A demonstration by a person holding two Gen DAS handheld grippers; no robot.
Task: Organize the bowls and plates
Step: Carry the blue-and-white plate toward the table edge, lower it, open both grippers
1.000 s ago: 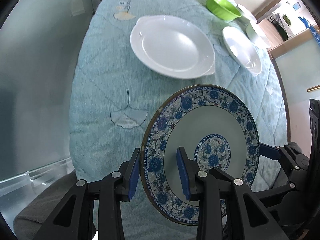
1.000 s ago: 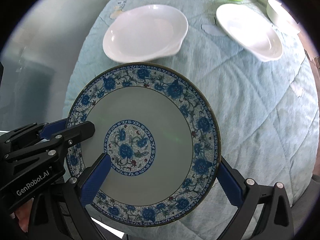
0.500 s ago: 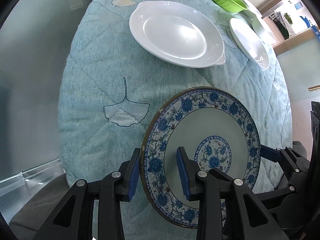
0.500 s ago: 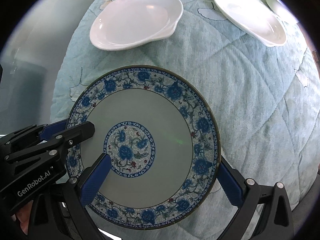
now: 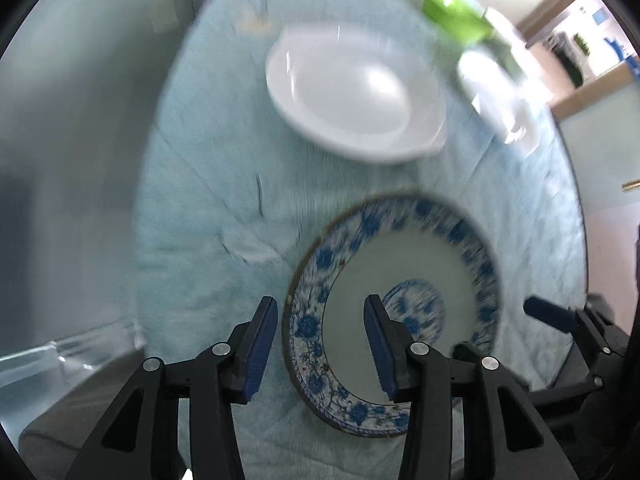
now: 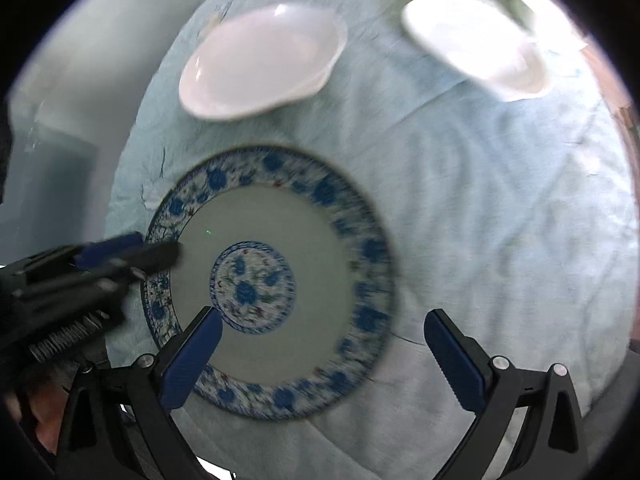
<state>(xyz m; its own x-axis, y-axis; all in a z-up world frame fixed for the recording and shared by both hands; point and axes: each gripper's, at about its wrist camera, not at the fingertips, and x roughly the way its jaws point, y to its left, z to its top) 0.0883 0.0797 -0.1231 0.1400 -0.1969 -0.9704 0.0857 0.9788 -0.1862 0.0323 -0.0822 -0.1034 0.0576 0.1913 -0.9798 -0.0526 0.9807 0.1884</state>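
Blue-patterned plate (image 5: 404, 276) released onto quilt (image 5: 200, 240); left gripper (image 5: 320, 344) jaws just opened, right gripper (image 6: 320, 364) spread clear of rim

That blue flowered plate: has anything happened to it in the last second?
Yes. The left gripper has just opened its jaws off the plate's rim, and the right gripper also stands clear, so the blue flowered plate now lies on the quilted cloth. The white dish and the others beyond stayed put.

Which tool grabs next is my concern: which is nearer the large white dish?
Left, probably. The left tool, jaws just opened around the left rim of the blue plate, is closer to the large white dish; the right tool straddles the plate's near edge, farther back.
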